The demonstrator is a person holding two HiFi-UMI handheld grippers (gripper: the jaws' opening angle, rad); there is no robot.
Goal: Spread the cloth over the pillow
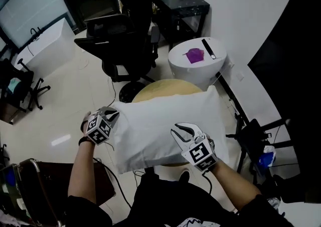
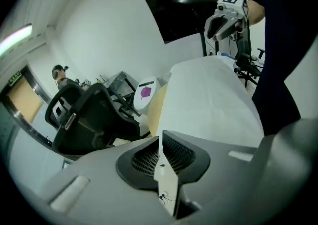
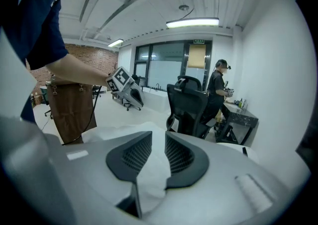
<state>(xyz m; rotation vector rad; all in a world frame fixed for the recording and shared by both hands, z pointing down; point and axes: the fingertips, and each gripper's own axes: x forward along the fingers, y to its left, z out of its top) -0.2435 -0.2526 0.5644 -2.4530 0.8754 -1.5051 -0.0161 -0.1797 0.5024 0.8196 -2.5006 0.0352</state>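
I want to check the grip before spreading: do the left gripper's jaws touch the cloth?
Touching. The left gripper view shows the jaws of the left gripper closed on a thin edge of the cloth, which is pinched between them.

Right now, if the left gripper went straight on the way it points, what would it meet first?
Most likely the white cloth, whose edge the left gripper pinches in its fingers: it stretches away directly ahead. The tan tabletop lies beside that line; depth is unclear.

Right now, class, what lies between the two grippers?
The white cloth spans from the left gripper to the right gripper, both shut on its edge; the head view shows it.
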